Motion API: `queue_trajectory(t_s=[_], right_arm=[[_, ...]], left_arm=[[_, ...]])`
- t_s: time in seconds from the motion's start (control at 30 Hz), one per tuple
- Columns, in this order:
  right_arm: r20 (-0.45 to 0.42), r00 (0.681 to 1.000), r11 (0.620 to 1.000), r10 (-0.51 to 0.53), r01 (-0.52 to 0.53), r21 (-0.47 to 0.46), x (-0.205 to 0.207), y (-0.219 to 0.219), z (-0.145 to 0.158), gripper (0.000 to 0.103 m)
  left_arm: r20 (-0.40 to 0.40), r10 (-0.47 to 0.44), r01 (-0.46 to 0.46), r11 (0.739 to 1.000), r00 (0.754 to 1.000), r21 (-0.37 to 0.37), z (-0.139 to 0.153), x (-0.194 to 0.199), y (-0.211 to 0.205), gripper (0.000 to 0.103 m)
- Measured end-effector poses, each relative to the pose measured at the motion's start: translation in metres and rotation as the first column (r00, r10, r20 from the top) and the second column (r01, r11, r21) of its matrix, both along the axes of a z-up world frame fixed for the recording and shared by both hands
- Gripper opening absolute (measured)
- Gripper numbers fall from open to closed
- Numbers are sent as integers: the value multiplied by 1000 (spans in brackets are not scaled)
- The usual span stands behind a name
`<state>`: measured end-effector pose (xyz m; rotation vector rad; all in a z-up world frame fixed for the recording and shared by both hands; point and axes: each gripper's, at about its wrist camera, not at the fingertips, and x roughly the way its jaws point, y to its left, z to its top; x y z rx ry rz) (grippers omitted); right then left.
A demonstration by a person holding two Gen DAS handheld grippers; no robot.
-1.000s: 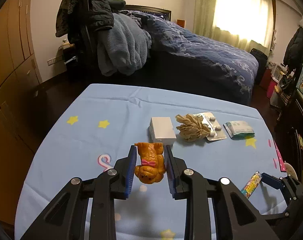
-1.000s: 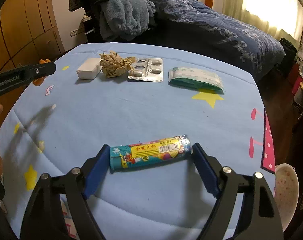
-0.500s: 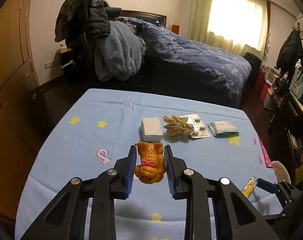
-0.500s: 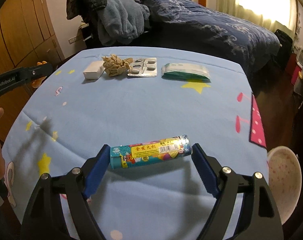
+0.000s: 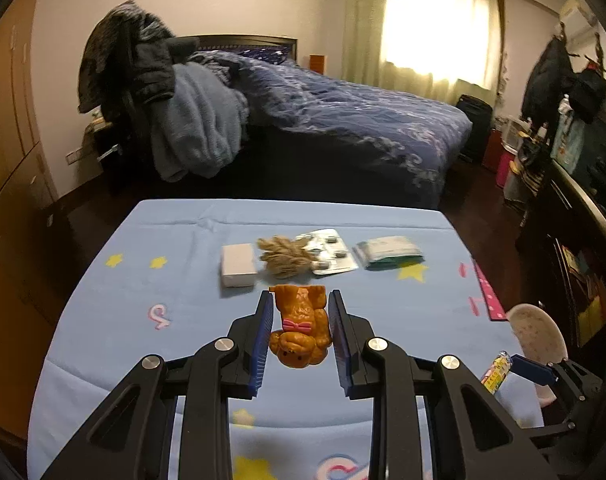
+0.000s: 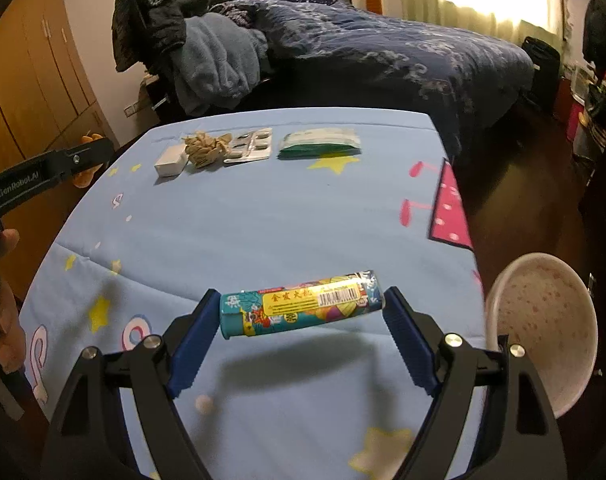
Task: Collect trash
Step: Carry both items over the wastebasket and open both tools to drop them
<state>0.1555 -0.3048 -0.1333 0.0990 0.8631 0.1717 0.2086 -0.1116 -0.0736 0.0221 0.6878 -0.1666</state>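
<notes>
Two pieces of trash were held above the light blue star-patterned tablecloth (image 6: 263, 216).

A small orange glossy dog-shaped figure (image 5: 299, 330) was clamped head-down between the narrowly parted pads of the left gripper (image 5: 299, 336). A colourful printed cylindrical tube (image 6: 301, 304) was gripped end to end by the widely spread right gripper (image 6: 301, 320). At 12 o'clock on the cloth, a white rectangular box (image 5: 238, 265), crumpled tan paper (image 5: 283, 256), a silver blister pack (image 5: 330, 256) and a green-and-white packet (image 5: 388, 252) were lined up. A white speckled bin (image 6: 543, 320) was seen at 3 o'clock.
</notes>
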Motion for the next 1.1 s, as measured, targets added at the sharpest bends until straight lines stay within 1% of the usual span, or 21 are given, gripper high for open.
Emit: queue_trajectory(t_s=[0.27,0.53,0.87,0.97,1.1], right_arm=[[17,998,998,-55,54,21,-18,-28,6,82],[33,992,992,-120,119,39,-32,-57,9,82],[40,972,972,-231,229,56,-51,-106,10,82],[42,962,961,-271,268,60,-56,-122,9,82],[46,944,944,-326,324,58,-63,-143,8,82]], left_arm=[[14,-72,72,997,997,19,5,-10,-37,29],[29,-144,143,989,989,39,9,-18,-72,29],[38,-248,246,968,968,46,13,-22,-123,29],[39,-274,272,961,961,46,12,-23,-136,29],[41,-323,321,946,946,55,12,-24,-160,29]])
